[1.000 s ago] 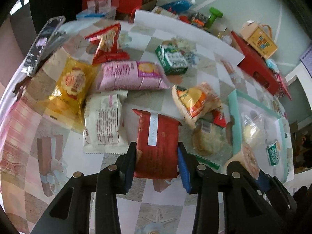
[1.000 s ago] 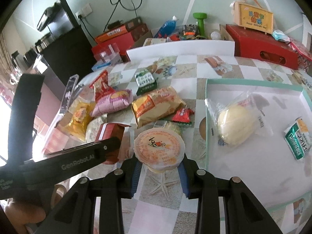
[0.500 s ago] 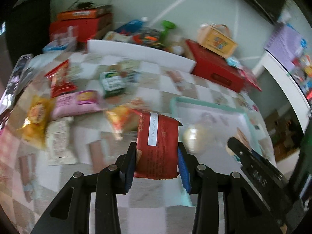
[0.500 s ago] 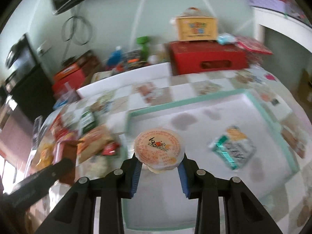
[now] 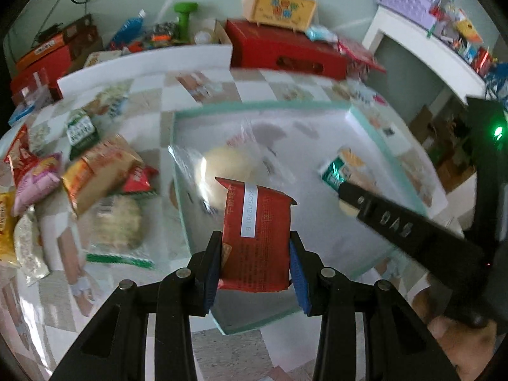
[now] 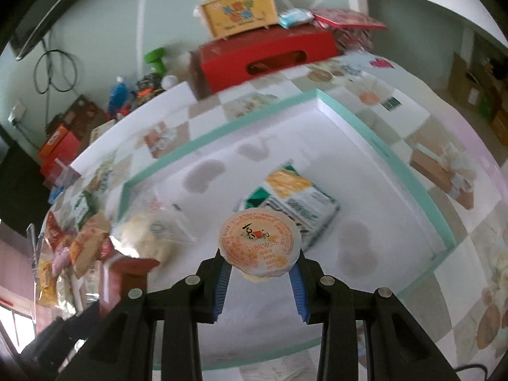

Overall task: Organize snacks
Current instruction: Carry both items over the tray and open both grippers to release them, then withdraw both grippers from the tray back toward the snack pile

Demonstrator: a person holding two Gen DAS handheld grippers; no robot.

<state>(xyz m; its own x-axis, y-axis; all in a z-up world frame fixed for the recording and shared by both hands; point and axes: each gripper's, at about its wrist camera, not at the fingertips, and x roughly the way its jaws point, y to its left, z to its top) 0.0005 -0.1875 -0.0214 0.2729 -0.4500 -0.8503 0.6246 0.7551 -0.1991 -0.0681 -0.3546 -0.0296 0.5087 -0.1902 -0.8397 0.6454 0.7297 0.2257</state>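
The red snack packet (image 5: 257, 238) sits clamped between the blue pads of the left gripper (image 5: 255, 254), held upright above the near edge of the white tray with the mint-green rim (image 5: 254, 106). The round jelly cup with an orange printed lid (image 6: 258, 243) is pinched the same way in the right gripper (image 6: 258, 277), hanging over the tray's middle. A second ago both snacks were over the checked tablecloth (image 5: 152, 104) beside the loose pile of packets (image 5: 95, 171); now both hands have swung across and the tray fills each view. That puts the carry nearly done, and what seems left is lowering and letting go.

Inside the tray already lie a pale round bun in a clear wrapper (image 5: 222, 166) and a green-and-white biscuit pack (image 6: 295, 203). The jelly cup hangs just in front of that pack, though the blur makes it hard to say whether the spot directly beneath is free. Open floor shows to the near right of the tray, probably the safer place to drop.
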